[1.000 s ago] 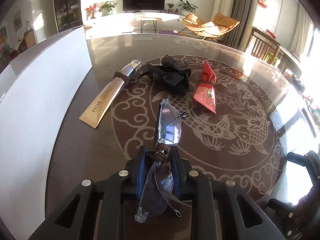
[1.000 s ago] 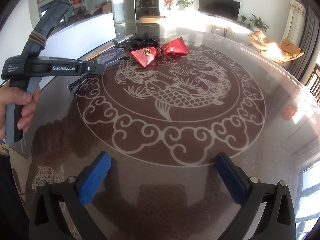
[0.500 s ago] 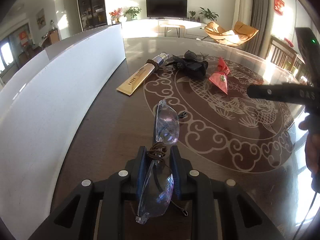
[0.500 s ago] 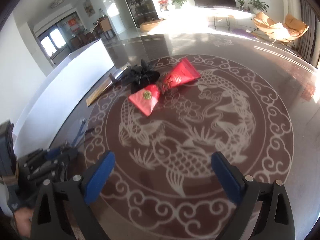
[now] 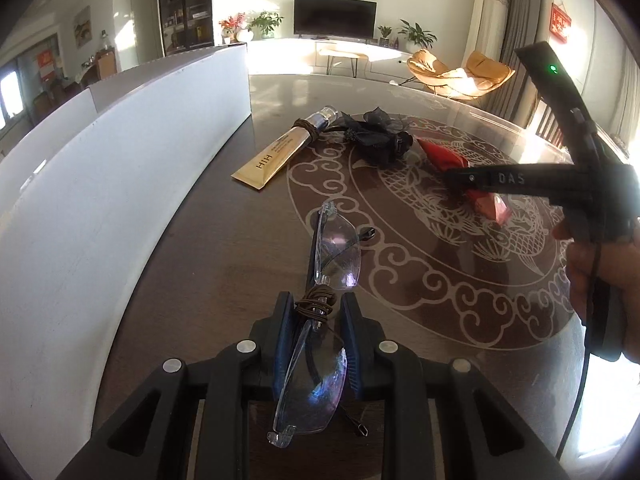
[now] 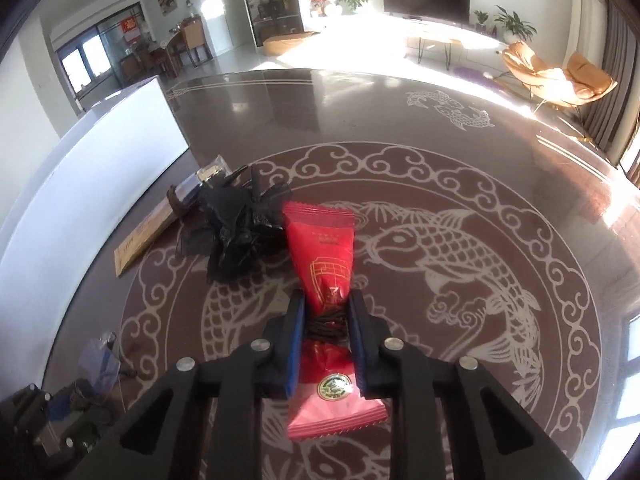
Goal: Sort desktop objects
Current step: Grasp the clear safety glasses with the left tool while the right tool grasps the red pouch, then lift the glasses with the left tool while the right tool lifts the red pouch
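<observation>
Left gripper (image 5: 314, 312): clamped on glasses (image 5: 320, 320) at the bridge, near the table's (image 5: 224, 264) left edge.
Right gripper (image 6: 326, 312): clamped on red packet's (image 6: 320, 256) tied waist, table centre.
Axis: both lie along the fingers.

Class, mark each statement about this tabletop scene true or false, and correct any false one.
1. The left gripper is shut on the clear glasses. True.
2. The right gripper holds the black fabric flower. False: it is shut on the red packet.
3. The gold tube lies on the table. True.
4. A white box stands right of the red packet. False: left.
</observation>
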A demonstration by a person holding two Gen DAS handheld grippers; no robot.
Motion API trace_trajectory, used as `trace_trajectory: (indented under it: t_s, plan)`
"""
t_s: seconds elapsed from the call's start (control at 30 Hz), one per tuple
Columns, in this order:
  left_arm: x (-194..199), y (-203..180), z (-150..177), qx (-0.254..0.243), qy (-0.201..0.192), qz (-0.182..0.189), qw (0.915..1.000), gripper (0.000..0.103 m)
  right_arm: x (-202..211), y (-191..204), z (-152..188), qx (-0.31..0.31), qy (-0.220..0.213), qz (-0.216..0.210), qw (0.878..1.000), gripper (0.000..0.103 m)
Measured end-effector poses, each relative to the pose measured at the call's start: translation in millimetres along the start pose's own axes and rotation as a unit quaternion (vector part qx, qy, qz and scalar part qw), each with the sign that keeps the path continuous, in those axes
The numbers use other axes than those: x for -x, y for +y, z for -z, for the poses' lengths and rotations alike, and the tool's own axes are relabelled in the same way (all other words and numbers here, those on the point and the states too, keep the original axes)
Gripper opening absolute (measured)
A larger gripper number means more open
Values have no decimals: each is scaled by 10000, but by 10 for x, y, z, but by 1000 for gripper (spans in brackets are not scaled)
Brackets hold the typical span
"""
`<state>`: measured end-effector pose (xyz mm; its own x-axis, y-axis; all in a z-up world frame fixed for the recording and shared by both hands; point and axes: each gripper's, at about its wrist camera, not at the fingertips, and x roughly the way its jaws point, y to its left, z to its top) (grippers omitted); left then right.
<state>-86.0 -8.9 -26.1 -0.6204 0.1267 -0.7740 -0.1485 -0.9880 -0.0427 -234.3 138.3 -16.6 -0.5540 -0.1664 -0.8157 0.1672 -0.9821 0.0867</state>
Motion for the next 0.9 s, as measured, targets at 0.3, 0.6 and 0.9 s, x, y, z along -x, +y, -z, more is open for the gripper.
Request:
trace_trajectory:
  t_s: [0.3, 0.6, 0.9]
  plan:
    - [26, -16, -9, 18, -7, 43, 10000, 27, 917, -38, 1361, 287, -302, 245, 9988, 25]
    - [-88, -52, 4, -106, 235, -235, 9994, 92, 742, -187, 1223, 103, -140, 468, 9988, 92]
    - [-129, -43, -20, -136, 337, -205, 9991, 103, 693, -180, 1229, 112, -48, 492, 9987, 103]
